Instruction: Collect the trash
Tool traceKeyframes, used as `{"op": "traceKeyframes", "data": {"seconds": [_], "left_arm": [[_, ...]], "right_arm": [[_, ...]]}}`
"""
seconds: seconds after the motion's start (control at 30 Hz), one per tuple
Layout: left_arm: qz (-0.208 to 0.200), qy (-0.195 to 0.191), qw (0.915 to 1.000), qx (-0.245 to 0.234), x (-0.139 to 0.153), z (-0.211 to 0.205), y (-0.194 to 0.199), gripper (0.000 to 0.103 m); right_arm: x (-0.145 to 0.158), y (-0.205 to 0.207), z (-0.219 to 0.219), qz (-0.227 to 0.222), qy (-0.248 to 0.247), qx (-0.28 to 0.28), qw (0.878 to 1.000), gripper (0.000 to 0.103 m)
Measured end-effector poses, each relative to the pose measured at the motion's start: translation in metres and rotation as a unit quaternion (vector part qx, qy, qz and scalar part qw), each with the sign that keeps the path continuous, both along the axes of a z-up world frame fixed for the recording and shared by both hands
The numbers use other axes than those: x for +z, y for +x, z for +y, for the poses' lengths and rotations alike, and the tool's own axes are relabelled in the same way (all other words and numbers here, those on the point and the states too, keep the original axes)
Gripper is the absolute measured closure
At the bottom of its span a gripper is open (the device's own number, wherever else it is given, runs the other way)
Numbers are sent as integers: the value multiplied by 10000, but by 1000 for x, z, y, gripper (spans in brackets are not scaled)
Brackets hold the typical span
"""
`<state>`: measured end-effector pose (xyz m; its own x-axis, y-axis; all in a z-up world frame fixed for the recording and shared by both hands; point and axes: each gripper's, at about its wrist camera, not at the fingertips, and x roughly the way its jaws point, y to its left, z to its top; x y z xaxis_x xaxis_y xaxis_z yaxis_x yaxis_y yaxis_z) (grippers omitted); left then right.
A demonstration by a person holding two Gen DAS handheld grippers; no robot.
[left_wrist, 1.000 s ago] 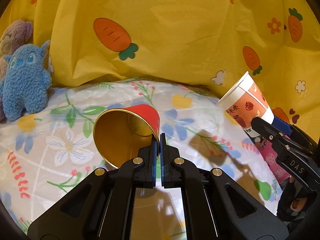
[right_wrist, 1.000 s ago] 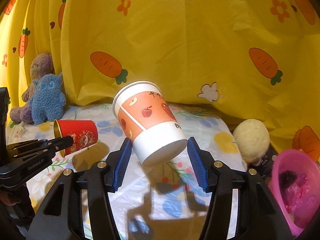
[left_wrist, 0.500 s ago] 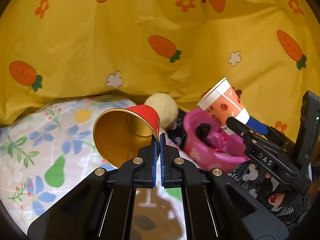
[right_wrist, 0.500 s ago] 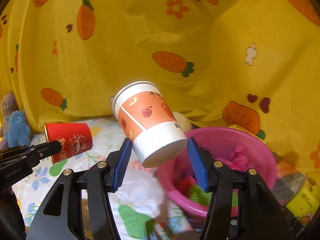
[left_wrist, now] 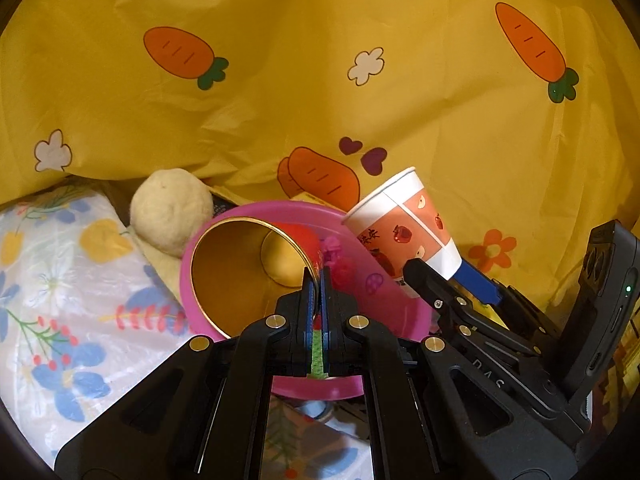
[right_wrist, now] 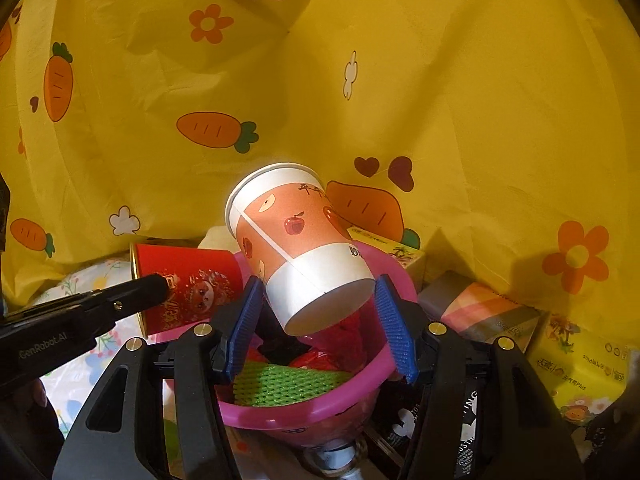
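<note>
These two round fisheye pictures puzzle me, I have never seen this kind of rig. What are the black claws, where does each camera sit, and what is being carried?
No robot here: a person carries a handheld two-finger gripper in each hand, and each has a camera that looks along its fingers. In the left wrist view, the left gripper pinches the rim of a red cup with a gold inside. In the right wrist view, the right gripper clamps a tilted apple-print paper cup by its base. Both cups are over a pink basin that already holds green netting and red scraps. A floral cloth lies to the left, a yellow carrot-print sheet behind.
</note>
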<state>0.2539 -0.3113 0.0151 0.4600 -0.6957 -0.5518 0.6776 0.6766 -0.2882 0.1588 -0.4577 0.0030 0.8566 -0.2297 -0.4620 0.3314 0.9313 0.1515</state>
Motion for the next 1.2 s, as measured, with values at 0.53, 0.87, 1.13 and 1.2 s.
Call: {"op": "traceKeyframes", "data": {"seconds": [0.53, 0.87, 1.13, 1.2], "left_arm": [[-415, -29, 9960, 791, -2, 38, 5, 18], [-1022, 434, 9746, 1944, 1, 97, -28, 6], [-1176, 668, 9640, 2289, -1, 132, -62, 6], [-1265, 764, 9589, 2424, -1, 140, -71, 6]], "right_arm": [[-13, 10, -3, 113, 6, -84, 9999, 33], [-3, -15, 38, -21, -468, -188, 9987, 6], [-3, -32, 72, 45, -489, -124, 9987, 6], [-1, -39, 85, 37, -609, -156, 9980, 6]]}}
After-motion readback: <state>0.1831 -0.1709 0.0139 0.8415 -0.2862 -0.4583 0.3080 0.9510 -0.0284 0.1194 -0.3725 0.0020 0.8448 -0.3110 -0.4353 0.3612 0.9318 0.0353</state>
